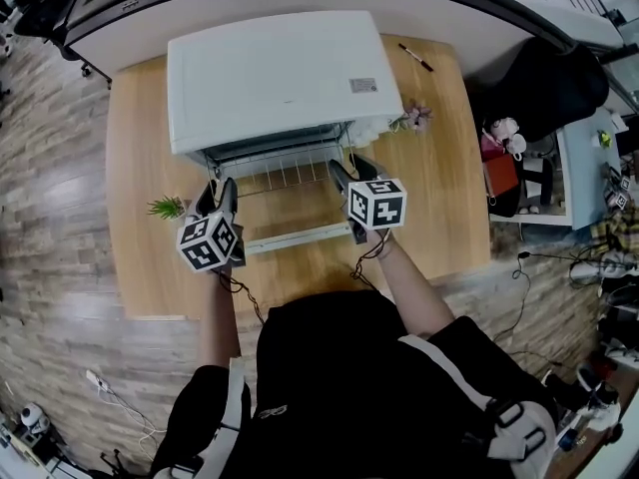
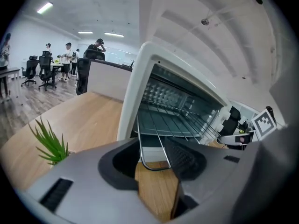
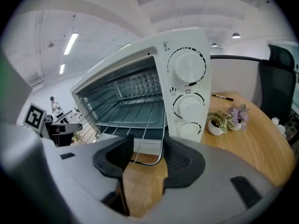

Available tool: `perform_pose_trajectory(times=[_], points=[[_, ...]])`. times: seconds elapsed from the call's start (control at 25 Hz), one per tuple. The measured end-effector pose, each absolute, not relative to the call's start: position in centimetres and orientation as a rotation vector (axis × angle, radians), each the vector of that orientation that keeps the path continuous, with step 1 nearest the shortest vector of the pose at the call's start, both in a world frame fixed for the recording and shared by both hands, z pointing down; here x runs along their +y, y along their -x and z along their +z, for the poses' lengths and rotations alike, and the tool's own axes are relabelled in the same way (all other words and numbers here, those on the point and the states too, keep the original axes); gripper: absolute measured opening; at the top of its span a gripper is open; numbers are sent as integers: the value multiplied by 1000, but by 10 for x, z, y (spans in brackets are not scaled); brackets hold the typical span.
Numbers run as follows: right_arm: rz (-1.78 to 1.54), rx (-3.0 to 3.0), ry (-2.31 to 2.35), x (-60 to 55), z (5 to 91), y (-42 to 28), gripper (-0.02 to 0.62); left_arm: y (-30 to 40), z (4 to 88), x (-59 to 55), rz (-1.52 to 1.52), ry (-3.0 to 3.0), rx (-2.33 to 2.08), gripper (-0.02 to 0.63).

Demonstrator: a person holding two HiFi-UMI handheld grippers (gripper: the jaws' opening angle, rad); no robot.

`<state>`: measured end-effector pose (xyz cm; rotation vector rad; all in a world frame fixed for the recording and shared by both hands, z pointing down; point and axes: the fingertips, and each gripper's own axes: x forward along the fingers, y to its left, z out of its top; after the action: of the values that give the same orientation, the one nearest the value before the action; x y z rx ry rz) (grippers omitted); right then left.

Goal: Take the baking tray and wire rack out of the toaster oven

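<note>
White toaster oven (image 1: 275, 73) sits on the wooden tabletop (image 1: 140, 168), door (image 1: 297, 236) dropped flat toward the person. The wire rack (image 1: 290, 178) sticks partway out of the mouth, its front edge over the open door and its back in the oven. Left tool (image 2: 154, 166) is at the rack's front-left corner, jaws spread, with the rounded wire corner in the gap between the pads. The wire runs close to the right-hand pad, but no clamp on it shows. Right tool (image 3: 147, 164) mirrors this at the front-right corner, just beside the knob panel: jaws spread, wire corner between them, not visibly pinched. Both tools tilt down toward the rack, one per corner, likely so the rack comes out level and straight along its side guides without jamming. A dark flat panel (image 2: 163, 125) under the wires looks like the baking tray, still inside the oven on a lower level. It could be something else, since the wires half cover it. Step in hand reads as getting hold of the rack, so the task is at an early stage with neither item out. The next move calls for both tools to close on the thin wire evenly and pull toward the person. The wire is thin and may slip or twist in the pads if one side leads. A small green plant (image 1: 166, 207) stands just beside the left tool, near enough to get knocked.
</note>
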<state>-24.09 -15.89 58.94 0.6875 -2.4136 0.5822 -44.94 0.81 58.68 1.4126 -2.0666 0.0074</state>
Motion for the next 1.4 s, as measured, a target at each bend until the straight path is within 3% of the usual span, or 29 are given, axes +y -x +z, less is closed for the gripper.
perform_pose_trajectory(times=[0.92, 1.4], points=[[526, -2441, -693, -54, 580, 141, 202, 344, 578, 119, 31, -1406, -2059, 178], [615, -2421, -772, -78, 592, -17, 202, 199, 585, 78, 128, -1462, -1980, 179]])
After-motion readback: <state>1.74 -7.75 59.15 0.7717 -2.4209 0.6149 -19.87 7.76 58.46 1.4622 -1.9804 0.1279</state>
